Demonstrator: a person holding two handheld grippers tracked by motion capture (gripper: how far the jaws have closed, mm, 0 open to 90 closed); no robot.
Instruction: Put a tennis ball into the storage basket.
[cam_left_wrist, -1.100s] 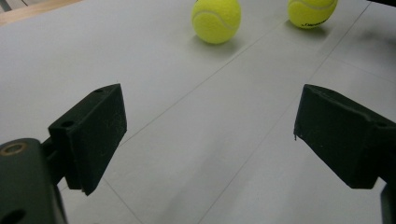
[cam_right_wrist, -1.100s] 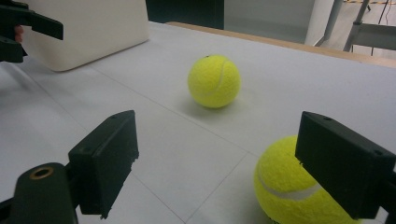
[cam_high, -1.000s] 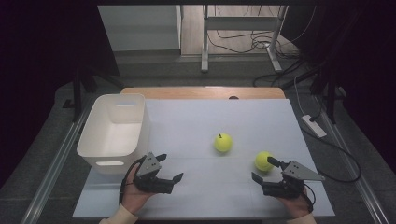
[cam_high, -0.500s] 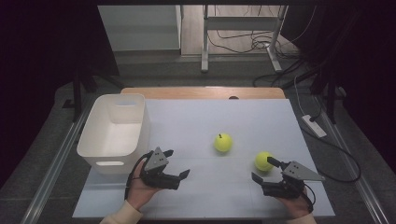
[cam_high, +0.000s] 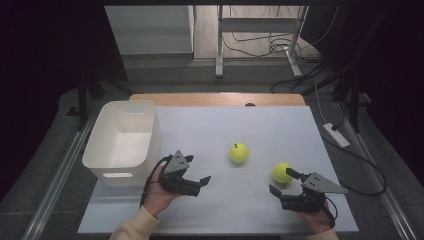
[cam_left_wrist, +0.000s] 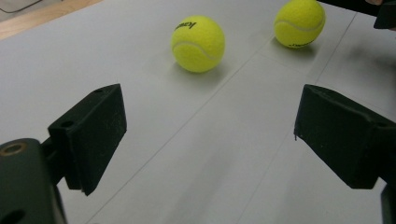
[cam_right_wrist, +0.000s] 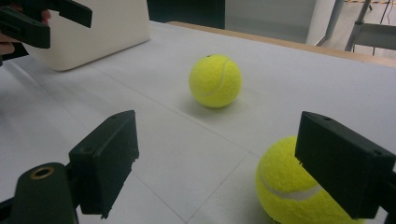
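Tennis balls, two of them, lie on the white worktop (cam_high: 210, 125): the middle ball (cam_high: 239, 153) sits near the centre, and the right-hand ball (cam_high: 282, 172) rests closer to the near right edge. A white bin (cam_high: 102, 157) stands at the left side of the worktop, and what shows of its inside holds nothing. Between the bin and the middle ball, and across the far half of the worktop, the surface lies bare; a strip of wooden edge (cam_high: 220, 98) shows at the far side.

The left gripper (cam_high: 200, 184) is held just in front of the bin, its jaws spread wide with nothing between them, pointing toward the middle ball, which lies well ahead of it. The right gripper (cam_high: 285, 182) also stands wide open and holds nothing; the right-hand ball lies just beside its far jaw.
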